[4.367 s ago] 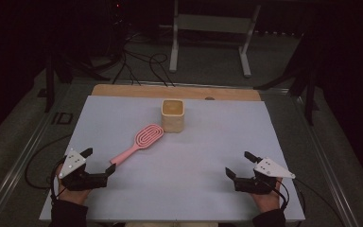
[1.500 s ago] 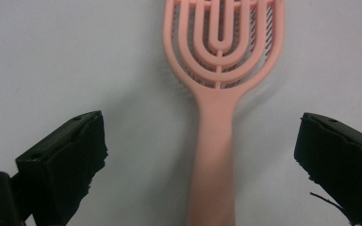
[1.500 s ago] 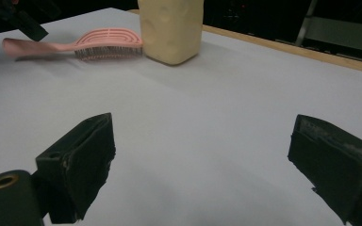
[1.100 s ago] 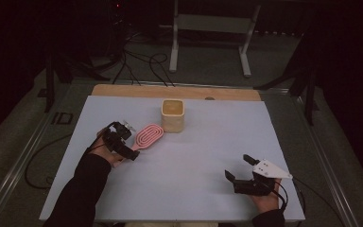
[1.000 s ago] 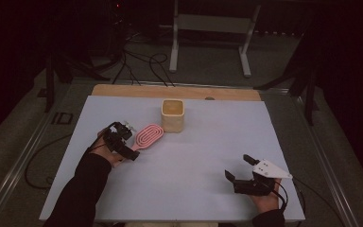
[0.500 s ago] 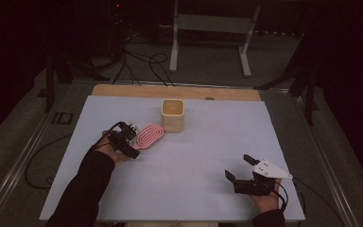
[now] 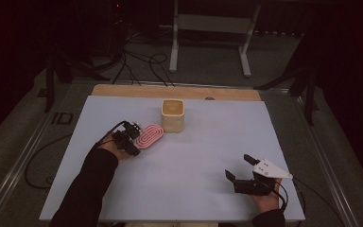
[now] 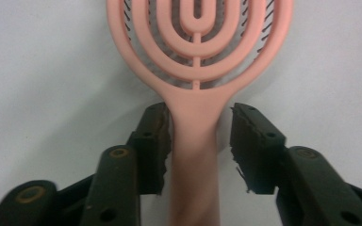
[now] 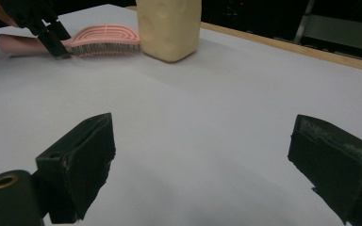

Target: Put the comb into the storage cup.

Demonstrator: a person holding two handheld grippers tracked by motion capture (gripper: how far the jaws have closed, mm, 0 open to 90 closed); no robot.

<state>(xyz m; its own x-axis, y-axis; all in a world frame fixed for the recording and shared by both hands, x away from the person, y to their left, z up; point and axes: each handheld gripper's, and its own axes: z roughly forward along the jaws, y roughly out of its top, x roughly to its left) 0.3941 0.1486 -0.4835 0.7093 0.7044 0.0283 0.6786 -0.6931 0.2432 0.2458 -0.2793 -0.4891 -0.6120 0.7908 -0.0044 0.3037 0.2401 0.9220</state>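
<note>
Two grippers at a pale table, one closing around a pink brush.

High view: the left gripper [image 7: 131, 142] sits over the handle end of the pink hairbrush [image 7: 150, 135], which lies flat just beside the cream cup [image 7: 172, 115]; the right gripper [image 7: 239, 166] rests near the front edge, well apart. Left gripper view: jaws have just been closing on the handle – one pad touches it, the other stands just off it. Right gripper view: jaws spread wide, nothing between – brush and cup far ahead.
</note>
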